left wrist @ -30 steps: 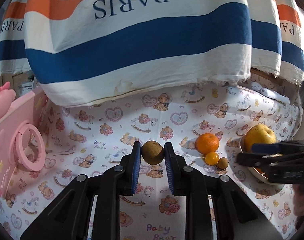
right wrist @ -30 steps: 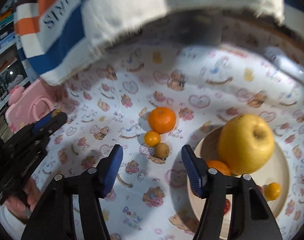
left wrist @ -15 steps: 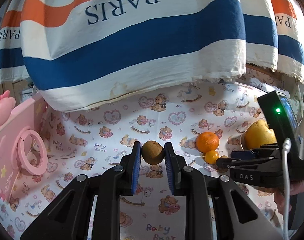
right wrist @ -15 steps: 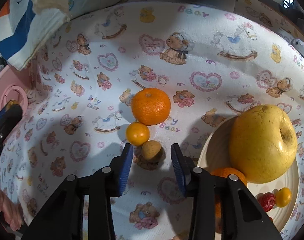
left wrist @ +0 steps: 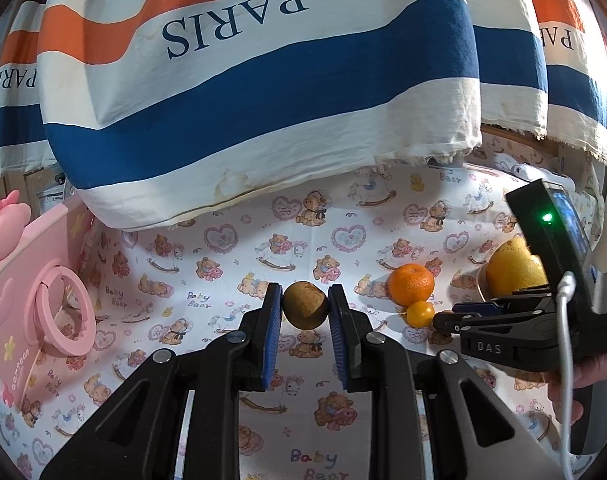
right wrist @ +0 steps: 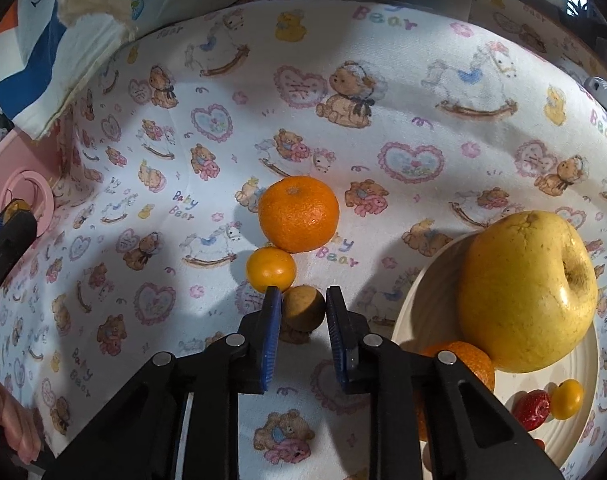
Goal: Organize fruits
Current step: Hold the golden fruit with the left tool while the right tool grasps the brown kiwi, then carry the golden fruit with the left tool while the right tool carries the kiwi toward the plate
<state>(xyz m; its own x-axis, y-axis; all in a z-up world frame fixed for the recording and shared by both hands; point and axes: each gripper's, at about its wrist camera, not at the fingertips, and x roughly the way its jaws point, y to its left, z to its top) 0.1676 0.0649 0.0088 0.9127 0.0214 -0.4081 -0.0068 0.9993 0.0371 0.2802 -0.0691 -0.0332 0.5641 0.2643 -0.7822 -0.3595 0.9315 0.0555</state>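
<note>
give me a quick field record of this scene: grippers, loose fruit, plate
left gripper: shut on a small round brown fruit, held above the cloth
right gripper: jaws just closed around a second small brown fruit on the bear-print cloth
loose: large orange, small orange kumquat
cream plate: big yellow apple, red strawberry

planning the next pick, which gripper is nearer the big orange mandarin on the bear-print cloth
Right. The right gripper is shut on a small brown fruit just in front of the big orange mandarin. The left gripper, holding another brown round fruit, sits well off to its side.

Bear-print cloth [right wrist: 383, 80] carries tangerine [right wrist: 298, 213], kumquat [right wrist: 270, 269], plate [right wrist: 575, 424].
</note>
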